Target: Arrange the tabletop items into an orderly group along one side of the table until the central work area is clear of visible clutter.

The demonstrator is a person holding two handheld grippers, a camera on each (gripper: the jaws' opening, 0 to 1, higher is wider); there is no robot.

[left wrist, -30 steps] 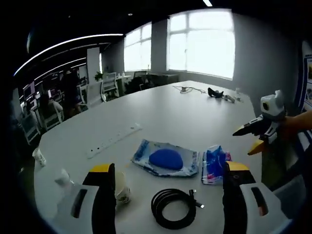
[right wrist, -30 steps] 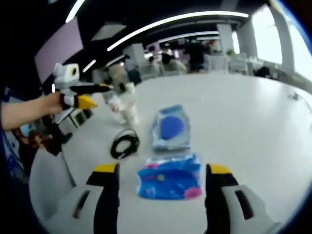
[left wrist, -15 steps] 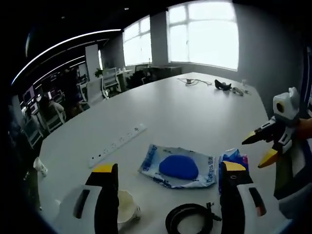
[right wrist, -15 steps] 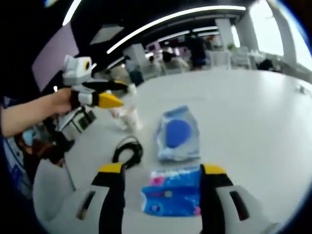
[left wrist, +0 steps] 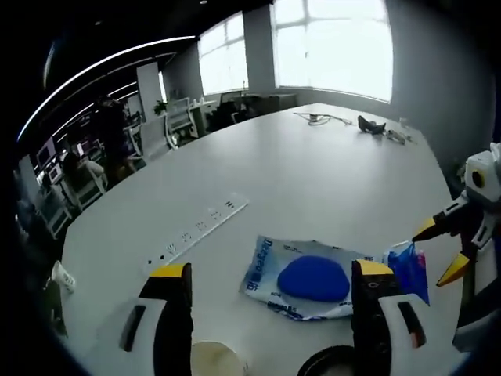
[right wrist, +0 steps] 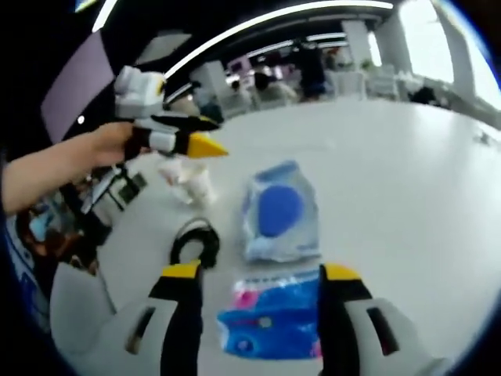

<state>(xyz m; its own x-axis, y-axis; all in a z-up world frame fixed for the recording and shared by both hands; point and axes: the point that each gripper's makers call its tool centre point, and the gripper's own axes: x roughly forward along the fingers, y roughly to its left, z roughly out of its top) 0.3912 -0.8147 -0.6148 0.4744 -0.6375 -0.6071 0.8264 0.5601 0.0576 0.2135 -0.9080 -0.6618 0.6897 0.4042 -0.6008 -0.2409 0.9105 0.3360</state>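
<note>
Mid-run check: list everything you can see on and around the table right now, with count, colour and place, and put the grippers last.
Table: one, white, large, carries everything below.
Clear pouch with blue pad: one, blue in clear wrap, ahead of the left gripper.
Blue packet: one, blue with pink marks, between the right gripper's jaws on the table.
Cable coil: one, black, beside the pouch.
Paper cup: one, white, crumpled, beyond the coil.
Power strip: one, white, long, left of the pouch.
Small clutter: dark items and a cord, far end near the windows.
Chairs and people: several, background, blurred.
Hand: one, holding the left gripper.
Left gripper: yellow-tipped jaws apart.
Right gripper: yellow-tipped jaws apart, straddling the packet.
</note>
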